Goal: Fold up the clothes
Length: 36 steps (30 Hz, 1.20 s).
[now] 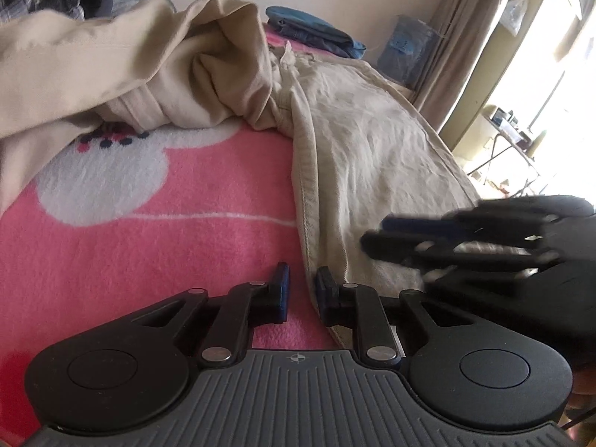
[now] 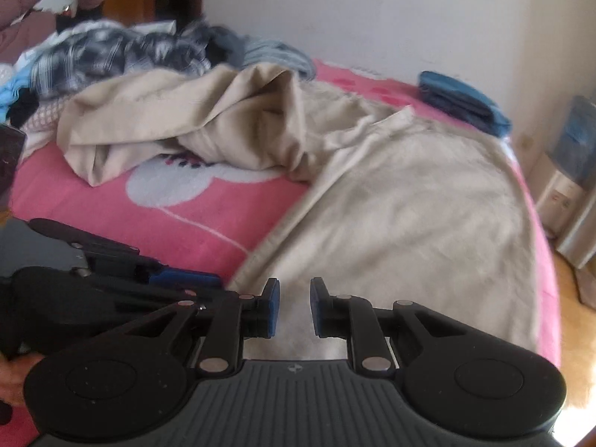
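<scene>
A pink blanket [image 2: 208,216] with a white cartoon print covers the bed. Across it, filling the middle and right of both views, lie beige trousers [image 2: 409,205], one leg flat, the other bunched at upper left. A heap of mixed clothes [image 2: 123,52] sits top left, a folded blue garment [image 2: 462,100] upper right. At lower centre the left gripper [image 1: 302,287] straddles the trouser hem, fingers parted, gripping nothing. The right gripper [image 2: 295,306] hovers over the flat leg, likewise unclenched.
</scene>
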{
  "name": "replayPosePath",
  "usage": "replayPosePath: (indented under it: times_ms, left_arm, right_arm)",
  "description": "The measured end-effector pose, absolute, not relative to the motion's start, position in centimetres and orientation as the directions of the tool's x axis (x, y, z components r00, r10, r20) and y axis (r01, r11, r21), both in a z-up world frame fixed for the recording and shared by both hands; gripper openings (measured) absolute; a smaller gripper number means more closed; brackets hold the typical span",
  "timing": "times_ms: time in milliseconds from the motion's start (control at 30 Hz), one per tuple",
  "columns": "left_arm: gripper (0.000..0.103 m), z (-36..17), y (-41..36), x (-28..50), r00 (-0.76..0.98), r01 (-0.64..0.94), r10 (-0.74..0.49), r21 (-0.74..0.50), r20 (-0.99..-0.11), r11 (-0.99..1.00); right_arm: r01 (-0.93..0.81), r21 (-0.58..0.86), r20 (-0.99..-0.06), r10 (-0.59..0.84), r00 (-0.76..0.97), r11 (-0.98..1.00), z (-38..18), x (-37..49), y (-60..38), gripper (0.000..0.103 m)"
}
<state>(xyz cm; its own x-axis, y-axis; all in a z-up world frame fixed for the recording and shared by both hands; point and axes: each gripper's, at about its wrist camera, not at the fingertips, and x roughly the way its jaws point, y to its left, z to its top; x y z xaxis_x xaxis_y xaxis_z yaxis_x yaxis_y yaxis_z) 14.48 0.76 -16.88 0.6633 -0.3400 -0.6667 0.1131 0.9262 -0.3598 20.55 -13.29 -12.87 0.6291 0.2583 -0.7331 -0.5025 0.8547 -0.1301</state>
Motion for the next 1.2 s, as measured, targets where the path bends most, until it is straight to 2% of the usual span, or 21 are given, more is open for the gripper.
replayPosePath:
  times_ms: [133, 200, 233, 300, 333, 467, 533, 633, 667, 700, 833, 933, 1067, 1133, 1200]
  left_arm:
    - [0.018, -17.0, 1.1, 14.6, 0.658, 0.106, -0.351, -0.38, -0.666, 0.919]
    - [0.018, -17.0, 1.1, 14.7, 0.656, 0.102, -0.352, -0.384, -0.667, 0.918]
    - [0.018, -17.0, 1.2, 14.7, 0.656, 0.1, -0.353, -0.386, -0.667, 0.917]
    - [0.018, -17.0, 1.2, 14.7, 0.656, 0.099, -0.354, -0.389, -0.667, 0.916]
    - [0.018, -17.0, 1.2, 14.7, 0.656, 0.097, -0.354, -0.39, -0.667, 0.915]
    - [0.018, -16.9, 1.3, 14.5, 0.658, 0.095, -0.352, -0.391, -0.666, 0.916]
    - [0.018, -16.9, 1.4, 14.5, 0.657, 0.094, -0.356, -0.396, -0.665, 0.914]
    - [0.018, -17.0, 1.7, 14.6, 0.651, 0.091, -0.368, -0.413, -0.664, 0.906]
    - [0.018, -17.0, 1.9, 14.7, 0.648, 0.088, -0.375, -0.424, -0.663, 0.902]
    - [0.018, -17.0, 2.0, 14.8, 0.644, 0.084, -0.382, -0.434, -0.663, 0.897]
    - [0.018, -17.2, 2.5, 15.2, 0.629, 0.057, -0.402, -0.477, -0.665, 0.877]
    - [0.018, -17.2, 2.7, 15.2, 0.626, 0.053, -0.412, -0.491, -0.662, 0.87]
    - [0.018, -17.3, 3.2, 15.3, 0.618, 0.042, -0.432, -0.521, -0.657, 0.852]
    - [0.018, -17.4, 3.5, 15.4, 0.614, 0.037, -0.444, -0.538, -0.653, 0.842]
    - [0.018, -17.5, 3.9, 15.7, 0.606, 0.029, -0.461, -0.561, -0.649, 0.827]
  right_arm:
    - [-0.514, -0.301, -0.758, 0.125, 0.64, 0.803, -14.1, 20.3, -15.2, 0.014]
    - [-0.456, -0.4, -0.754, -0.003, 0.657, 0.795, -13.8, 20.5, -17.6, 0.014]
    - [-0.419, -0.405, -0.76, -0.044, 0.649, 0.813, -13.5, 20.8, -19.1, 0.015]
    - [-0.348, -0.324, -0.788, -0.047, 0.614, 0.88, -12.4, 21.9, -21.5, 0.014]
    - [-0.346, -0.331, -0.777, -0.045, 0.628, 0.878, -11.9, 22.2, -21.0, 0.014]
    - [-0.504, -0.291, -0.725, 0.156, 0.671, 0.813, -10.4, 23.3, -14.8, 0.014]
    - [-0.557, -0.281, -0.729, 0.204, 0.653, 0.781, -11.1, 24.9, -12.4, 0.014]
    - [-0.581, -0.283, -0.765, 0.186, 0.616, 0.763, -12.9, 27.7, -11.8, 0.014]
    - [-0.55, -0.297, -0.768, 0.147, 0.624, 0.781, -12.9, 28.2, -13.2, 0.014]
    - [-0.518, -0.311, -0.769, 0.109, 0.63, 0.797, -12.9, 28.6, -14.7, 0.018]
    - [-0.393, -0.355, -0.767, -0.024, 0.641, 0.848, -12.6, 30.5, -19.9, 0.019]
    - [-0.368, -0.286, -0.751, 0.032, 0.66, 0.885, -10.5, 31.1, -19.8, 0.019]
    - [-0.482, -0.141, -0.765, 0.213, 0.607, 0.865, -10.9, 31.7, -15.3, 0.018]
    - [-0.455, -0.185, -0.794, 0.14, 0.591, 0.871, -12.6, 32.6, -16.2, 0.019]
    - [-0.358, -0.205, -0.792, 0.06, 0.608, 0.911, -12.7, 32.9, -19.9, 0.018]
